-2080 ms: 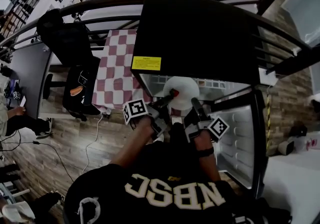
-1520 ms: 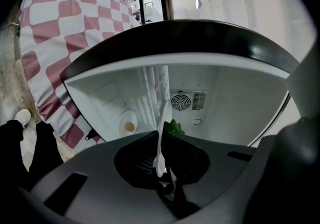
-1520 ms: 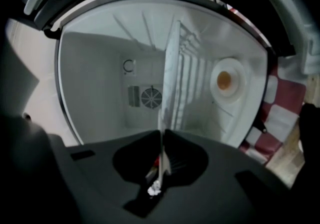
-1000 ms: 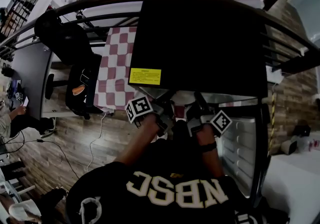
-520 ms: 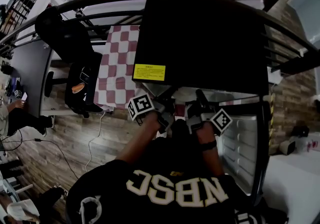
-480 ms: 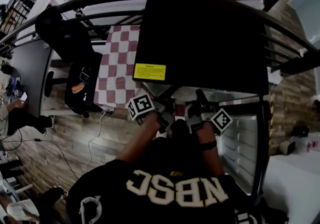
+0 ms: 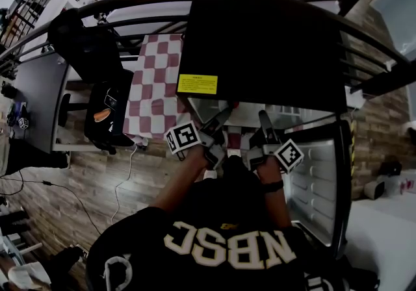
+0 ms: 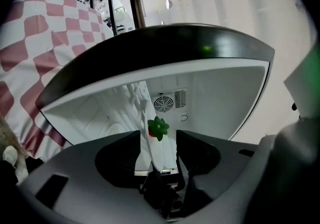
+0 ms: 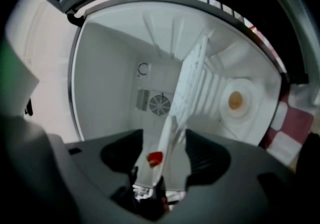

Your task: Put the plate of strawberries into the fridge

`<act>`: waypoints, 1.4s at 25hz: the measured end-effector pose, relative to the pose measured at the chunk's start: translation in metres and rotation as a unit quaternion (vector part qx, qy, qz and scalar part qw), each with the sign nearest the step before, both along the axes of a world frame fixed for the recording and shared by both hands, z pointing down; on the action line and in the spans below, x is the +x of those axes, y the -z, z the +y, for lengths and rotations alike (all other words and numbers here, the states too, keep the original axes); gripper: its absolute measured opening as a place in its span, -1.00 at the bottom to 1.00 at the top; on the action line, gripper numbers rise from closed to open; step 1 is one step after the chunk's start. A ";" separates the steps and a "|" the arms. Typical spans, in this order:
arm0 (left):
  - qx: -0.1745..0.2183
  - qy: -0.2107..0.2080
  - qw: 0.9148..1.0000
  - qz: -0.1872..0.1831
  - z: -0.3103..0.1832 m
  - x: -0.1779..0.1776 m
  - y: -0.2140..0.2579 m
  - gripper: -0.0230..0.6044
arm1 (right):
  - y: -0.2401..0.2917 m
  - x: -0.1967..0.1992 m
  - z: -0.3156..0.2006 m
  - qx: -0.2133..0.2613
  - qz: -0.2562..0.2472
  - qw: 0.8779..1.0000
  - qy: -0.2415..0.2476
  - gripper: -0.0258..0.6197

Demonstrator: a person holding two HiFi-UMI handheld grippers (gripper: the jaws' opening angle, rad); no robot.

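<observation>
Plate (image 8: 156,155) of strawberries sits at the mouth of the open fridge (image 7: 260,43), seen edge-on between the jaws of both grippers. At the far left of the head view a red-and-white checkered cloth (image 7: 153,88) covers a table beside the fridge's black top. Next comes the left gripper (image 8: 157,137), reaching into the white interior. Its jaws are opening and stand well apart, with the plate's rim in the gap and neither pad pressing on it. A strawberry (image 8: 158,128) with a green leafy cap shows just above that rim, in front of the round fan vent (image 8: 163,103) on the back wall. Further right, the right gripper (image 9: 165,139) is likewise opening, its jaws wide on either side of the plate's opposite rim without clamping it. The fridge door (image 7: 318,179) hangs open at the far right.
</observation>
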State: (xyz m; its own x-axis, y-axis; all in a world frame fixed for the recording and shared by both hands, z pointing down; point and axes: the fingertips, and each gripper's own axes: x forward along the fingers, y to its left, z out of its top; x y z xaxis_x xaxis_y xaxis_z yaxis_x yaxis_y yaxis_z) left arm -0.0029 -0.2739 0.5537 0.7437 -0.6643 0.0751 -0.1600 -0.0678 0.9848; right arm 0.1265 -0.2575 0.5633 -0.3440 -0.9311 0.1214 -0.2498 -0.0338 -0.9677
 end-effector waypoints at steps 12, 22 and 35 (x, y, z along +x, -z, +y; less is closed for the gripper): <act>0.156 -0.031 0.958 -0.237 0.045 -0.015 -0.012 -0.22 | 0.014 0.015 0.036 0.115 0.237 0.965 0.011 -0.12; 0.335 -0.024 0.849 -0.409 0.052 -0.007 0.001 -0.31 | 0.019 -0.018 0.051 0.171 0.498 0.847 0.080 -0.13; 0.320 -0.005 0.836 -0.445 0.032 -0.008 -0.008 -0.81 | 0.009 -0.040 0.034 0.163 0.537 0.820 0.114 -0.71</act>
